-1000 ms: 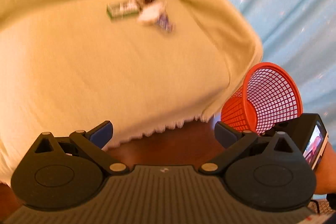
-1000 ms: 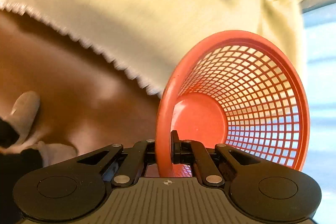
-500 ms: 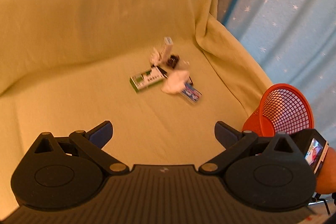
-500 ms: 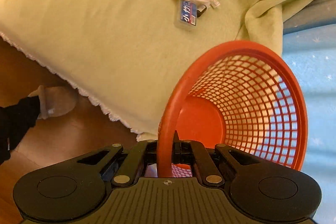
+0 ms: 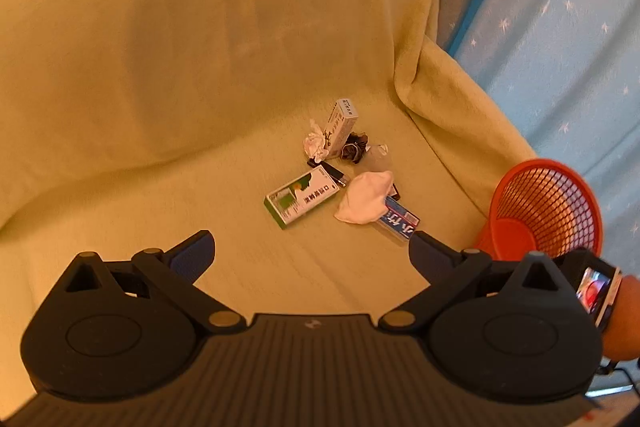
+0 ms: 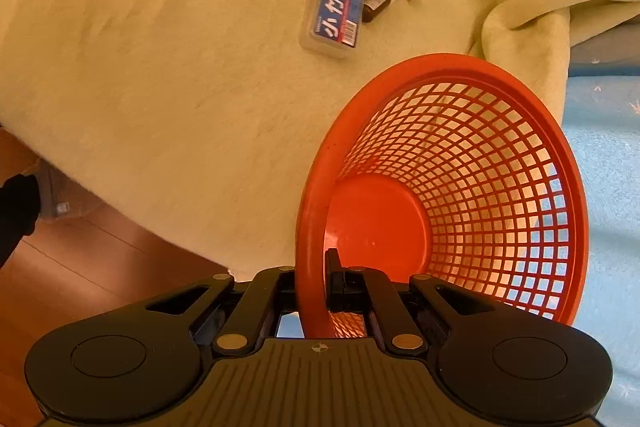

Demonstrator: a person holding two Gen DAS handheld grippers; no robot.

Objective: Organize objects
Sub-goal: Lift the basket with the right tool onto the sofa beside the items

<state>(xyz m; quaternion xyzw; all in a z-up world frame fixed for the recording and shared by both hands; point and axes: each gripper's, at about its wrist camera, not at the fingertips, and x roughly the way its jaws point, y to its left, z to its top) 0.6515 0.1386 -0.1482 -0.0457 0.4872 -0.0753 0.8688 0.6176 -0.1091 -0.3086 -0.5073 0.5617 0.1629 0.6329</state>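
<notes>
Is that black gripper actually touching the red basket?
Touching. In the right wrist view, the right gripper is shut on the red basket: its rim passes between the two fingers, pinched on both sides, with no gap visible.

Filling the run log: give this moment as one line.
left claw: open, empty, above sofa seat | right claw: shut on red basket rim | basket: empty | clutter pile: on seat
</notes>
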